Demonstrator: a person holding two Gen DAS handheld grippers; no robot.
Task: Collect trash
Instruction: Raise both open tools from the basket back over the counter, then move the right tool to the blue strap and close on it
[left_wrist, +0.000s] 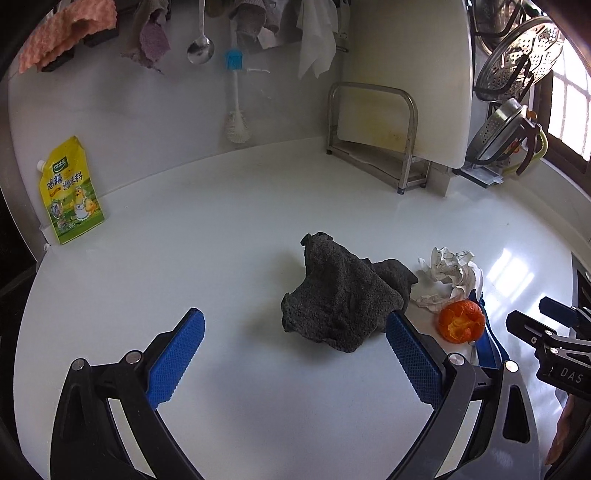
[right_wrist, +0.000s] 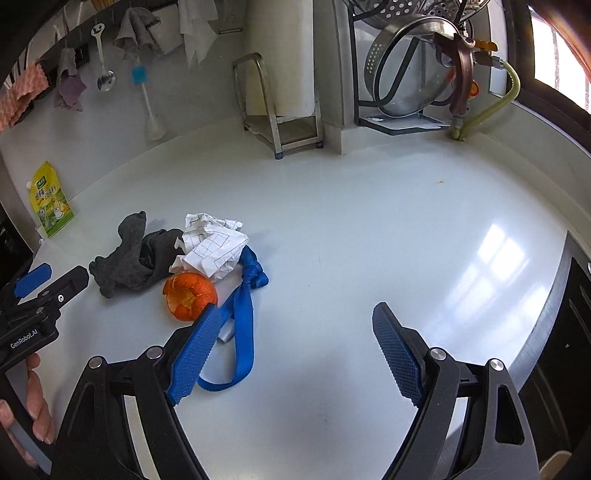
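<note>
A small heap of trash is seen on the white bench (left_wrist: 221, 229): a crumpled dark grey cloth (left_wrist: 340, 295), a ball of crumpled white paper (left_wrist: 452, 273) printed with lines, an orange peel (left_wrist: 461, 320) and a knotted blue strap (right_wrist: 245, 314). The paper is pressed against the cloth, the peel lies just in front of both, and the strap runs from beside the paper past the peel toward the near edge. The left tongs (left_wrist: 295, 354) are spread wide above the bench, with nothing between the blue pads; the cloth lies just beyond them, nearer the right pad. The right tongs (right_wrist: 291, 350) are likewise spread wide and empty, and only bare bench is seen between them, while the strap and the peel sit by the left pad. Against the back wall a yellow pouch (left_wrist: 70, 192) is propped, and a metal rack (left_wrist: 373, 136) holding a white board stands further along.
</note>
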